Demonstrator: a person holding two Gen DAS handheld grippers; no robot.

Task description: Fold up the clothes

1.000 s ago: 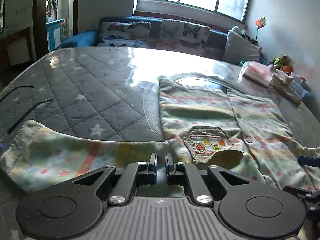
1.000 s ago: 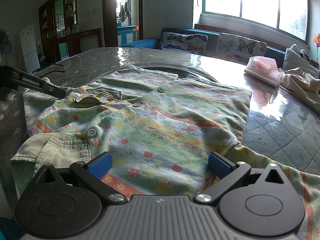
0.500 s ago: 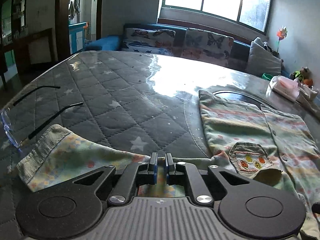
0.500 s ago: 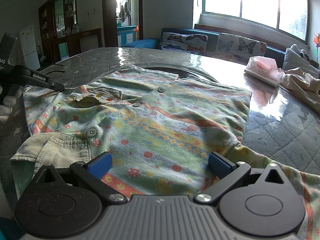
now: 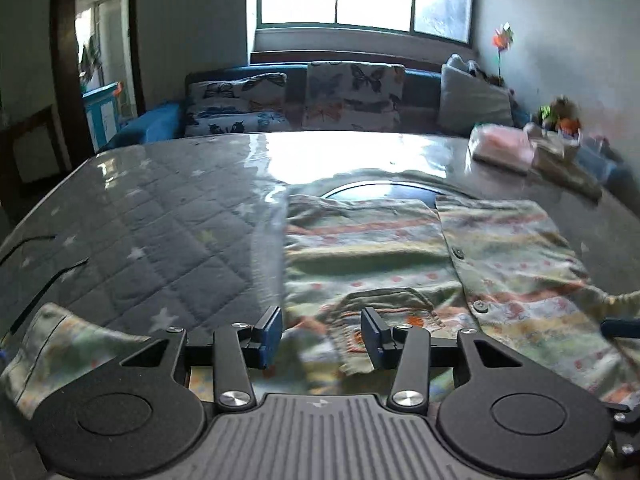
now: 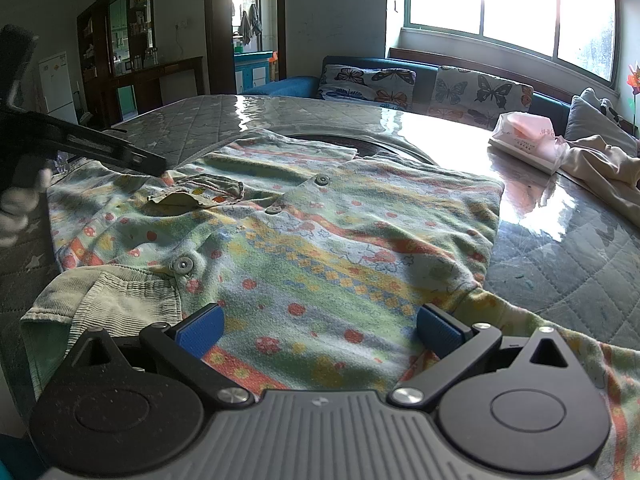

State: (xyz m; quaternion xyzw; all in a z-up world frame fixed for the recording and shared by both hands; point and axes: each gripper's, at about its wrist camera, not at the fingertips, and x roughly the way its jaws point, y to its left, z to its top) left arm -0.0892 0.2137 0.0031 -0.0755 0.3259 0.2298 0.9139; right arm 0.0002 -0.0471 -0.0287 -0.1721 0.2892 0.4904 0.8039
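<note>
The patterned shirt (image 6: 320, 240) lies spread flat, front up, on the quilted table (image 5: 160, 220), buttoned placket running away from both tongs. The left tongs (image 5: 320, 332) stand parted with nothing between the blue pads, poised just above the breast pocket (image 5: 384, 320); the left sleeve (image 5: 68, 352) lies stretched out to their left, its ribbed cuff at the outer end. The right tongs (image 6: 318, 326) are likewise wide open and empty, low over the shirt beside the ribbed collar (image 6: 108, 300), with the right sleeve (image 6: 540, 332) trailing past their right pad. Judgement: the sleeve fold is in hand and neither sleeve is yet laid across the body. The next move calls for closing on a sleeve near its cuff and carrying it inward over the chest, keeping the body panel undisturbed.
</note>
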